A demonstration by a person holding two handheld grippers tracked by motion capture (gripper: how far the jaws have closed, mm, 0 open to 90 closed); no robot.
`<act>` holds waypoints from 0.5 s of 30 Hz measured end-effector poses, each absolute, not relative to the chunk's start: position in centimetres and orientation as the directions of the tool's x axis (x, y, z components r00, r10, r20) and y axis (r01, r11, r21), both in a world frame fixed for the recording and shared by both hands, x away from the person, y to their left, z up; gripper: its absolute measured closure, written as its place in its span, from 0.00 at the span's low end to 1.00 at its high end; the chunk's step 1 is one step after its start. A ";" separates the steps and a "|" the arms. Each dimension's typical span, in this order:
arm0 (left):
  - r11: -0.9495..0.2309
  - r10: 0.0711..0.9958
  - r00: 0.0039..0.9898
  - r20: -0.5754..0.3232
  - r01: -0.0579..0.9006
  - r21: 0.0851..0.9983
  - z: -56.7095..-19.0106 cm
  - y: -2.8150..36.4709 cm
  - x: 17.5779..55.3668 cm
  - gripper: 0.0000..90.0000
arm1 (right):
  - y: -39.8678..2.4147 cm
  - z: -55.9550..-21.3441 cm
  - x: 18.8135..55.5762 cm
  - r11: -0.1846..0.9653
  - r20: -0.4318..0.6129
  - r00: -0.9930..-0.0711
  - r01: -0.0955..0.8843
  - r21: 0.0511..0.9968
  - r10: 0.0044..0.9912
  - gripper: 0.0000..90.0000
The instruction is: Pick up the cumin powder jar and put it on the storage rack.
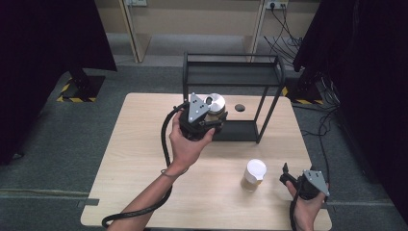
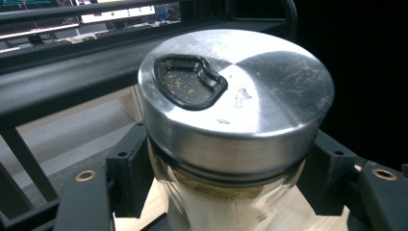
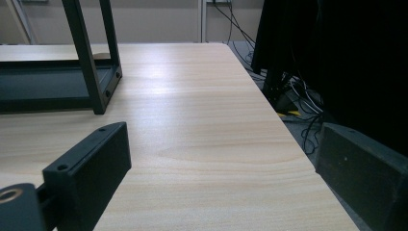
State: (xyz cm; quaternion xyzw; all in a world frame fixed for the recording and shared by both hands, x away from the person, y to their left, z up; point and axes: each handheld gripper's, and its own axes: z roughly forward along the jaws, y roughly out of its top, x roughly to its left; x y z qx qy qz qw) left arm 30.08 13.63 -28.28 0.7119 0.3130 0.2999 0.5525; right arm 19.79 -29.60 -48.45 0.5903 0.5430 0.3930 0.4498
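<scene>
Since the jar (image 2: 231, 139) has a glass body under a steel lid (image 2: 240, 96), I judge it rigid, fairly heavy for its size, slick and breakable; best held on the glass just below the lid rim, as I have it. My left gripper (image 1: 208, 120) is clamped on it, one jaw pad pressing each side. Jar sits at the front of the black rack (image 1: 233, 82), by its lower shelf; whether it rests there I cannot tell. My right gripper (image 1: 288, 179) waits with jaws apart, nothing between them, beside a white-lidded cup (image 1: 253, 174).
</scene>
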 end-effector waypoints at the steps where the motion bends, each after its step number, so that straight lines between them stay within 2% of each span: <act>1: -0.197 0.778 0.623 0.084 0.115 0.974 -28.1 13.6 30.1 0.34 | -29.6 -48.5 19.8 -0.005 -0.025 0.101 0.287 0.958 0.995 0.06; 15: -0.187 0.786 0.613 0.077 0.117 0.975 -26.5 13.8 30.7 0.34 | -29.5 -48.4 19.8 -0.006 -0.024 0.102 0.288 0.958 0.995 0.06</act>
